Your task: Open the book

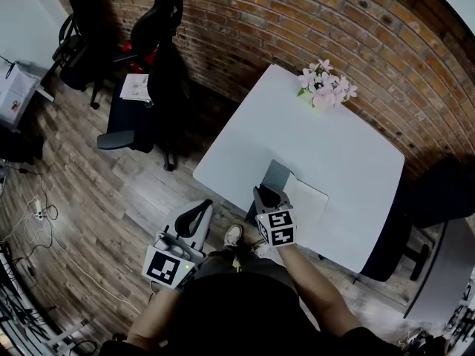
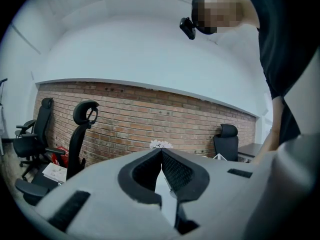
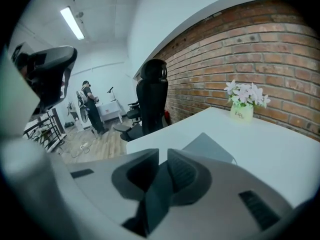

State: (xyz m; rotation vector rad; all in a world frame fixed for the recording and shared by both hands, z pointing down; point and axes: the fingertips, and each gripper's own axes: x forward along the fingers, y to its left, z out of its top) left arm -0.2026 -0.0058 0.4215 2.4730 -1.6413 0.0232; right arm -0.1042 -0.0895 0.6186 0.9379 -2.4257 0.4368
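In the head view the right gripper hides the near edge of the book. The left gripper, off the table: jaws tip-to-tip, empty. The right gripper: jaws slightly apart over the grey cover, clamping nothing. The book lies open at the table's near edge.

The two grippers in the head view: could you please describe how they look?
Both the left gripper and right gripper have pale grey bodies with black ribbed pads, and each carries a cube of black-and-white square markers. The person wears a black top.
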